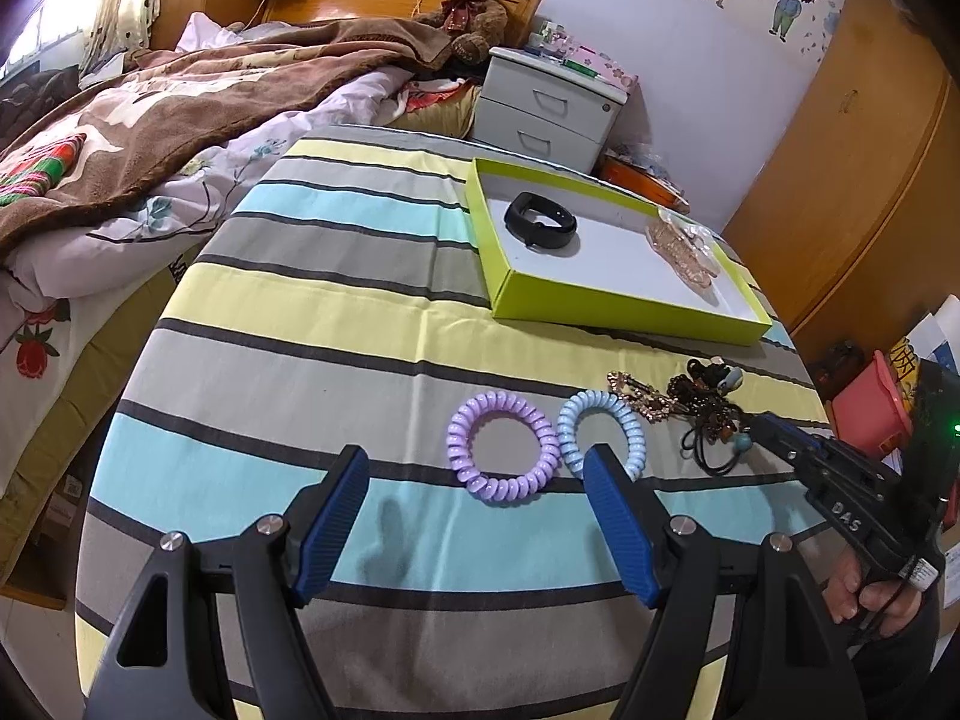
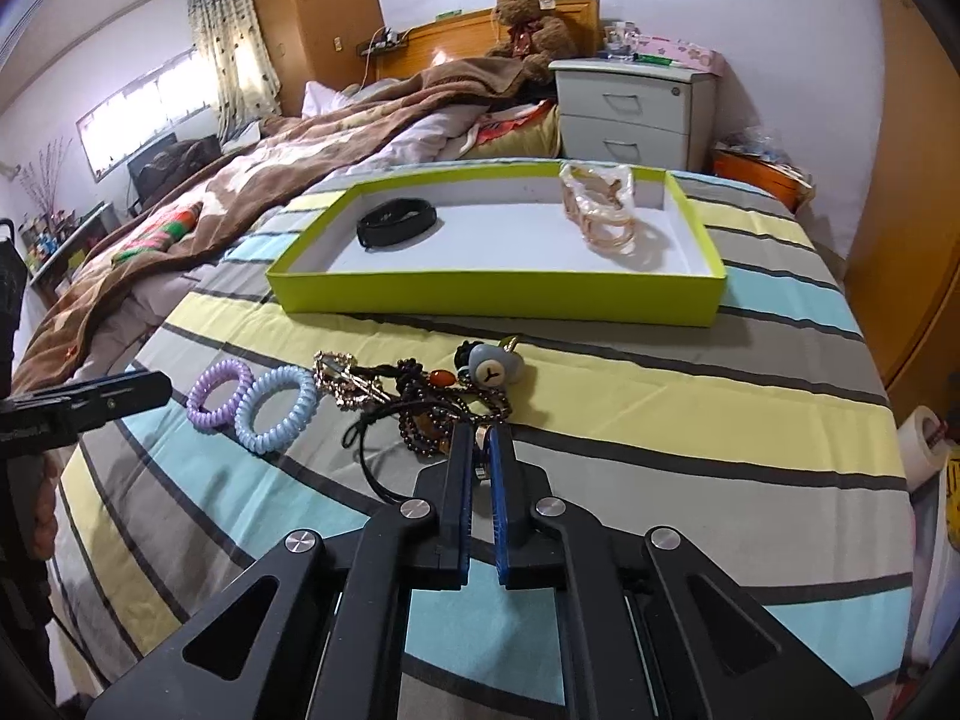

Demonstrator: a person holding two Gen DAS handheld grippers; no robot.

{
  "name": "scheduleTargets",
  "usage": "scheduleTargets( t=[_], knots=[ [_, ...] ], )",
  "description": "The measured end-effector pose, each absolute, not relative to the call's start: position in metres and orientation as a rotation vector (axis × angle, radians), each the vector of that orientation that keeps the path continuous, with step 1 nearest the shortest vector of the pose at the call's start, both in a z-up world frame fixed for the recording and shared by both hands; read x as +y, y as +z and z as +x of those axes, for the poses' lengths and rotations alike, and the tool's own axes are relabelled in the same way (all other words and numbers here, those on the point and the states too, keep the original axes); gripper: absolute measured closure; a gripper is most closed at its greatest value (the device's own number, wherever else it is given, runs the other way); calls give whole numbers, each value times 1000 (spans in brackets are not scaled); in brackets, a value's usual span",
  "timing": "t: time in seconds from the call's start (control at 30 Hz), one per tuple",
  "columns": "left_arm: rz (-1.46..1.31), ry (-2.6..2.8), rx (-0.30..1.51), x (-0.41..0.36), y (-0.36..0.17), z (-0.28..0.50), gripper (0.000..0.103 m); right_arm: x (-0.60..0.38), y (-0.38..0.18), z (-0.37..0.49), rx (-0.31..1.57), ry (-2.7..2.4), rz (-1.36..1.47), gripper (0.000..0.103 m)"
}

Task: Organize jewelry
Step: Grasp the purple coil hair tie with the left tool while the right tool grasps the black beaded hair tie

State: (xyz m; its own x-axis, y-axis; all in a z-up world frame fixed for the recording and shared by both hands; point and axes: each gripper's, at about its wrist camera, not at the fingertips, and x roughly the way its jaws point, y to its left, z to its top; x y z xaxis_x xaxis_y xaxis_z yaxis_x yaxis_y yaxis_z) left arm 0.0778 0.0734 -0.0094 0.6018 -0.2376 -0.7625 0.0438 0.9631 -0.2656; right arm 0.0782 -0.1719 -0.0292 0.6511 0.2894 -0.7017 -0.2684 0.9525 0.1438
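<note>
Two pieces are sitting in the green tray point(image 2: 492, 300): the black wristband point(image 2: 396, 221) and the rose-gold bracelets point(image 2: 603, 216). The right gripper point(image 2: 478, 450) is pinching nearly closed at the tangled beaded necklace point(image 2: 432, 420), apparently on something small and metallic. The left gripper point(image 1: 474, 480) is hovering wide apart. The purple coil tie point(image 1: 503, 447), blue coil tie point(image 1: 602, 432) and gold hair clip point(image 2: 348, 381) are waiting on the striped cloth point(image 2: 660, 396).

Wristband point(image 2: 396, 221), bangles point(image 2: 606, 219) in tray point(image 2: 492, 297); coil ties point(image 2: 252, 399) before it.

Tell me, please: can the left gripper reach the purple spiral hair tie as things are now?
Probably yes. The left gripper has its jaws wide open, and the purple spiral hair tie lies just ahead on the striped cloth, with nothing between. Only the blue spiral hair tie touches its side.
</note>
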Motion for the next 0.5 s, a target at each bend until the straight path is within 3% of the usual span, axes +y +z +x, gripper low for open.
scheduleTargets(
  t=[0.3, 0.5],
  knots=[
    [-172, -49, 961, 78, -23, 91, 28, -194, -11, 63, 745, 292, 90, 98],
    [-134, -30, 975, 74, -27, 98, 36, -198, 2, 56, 706, 287, 84, 98]
  ],
)
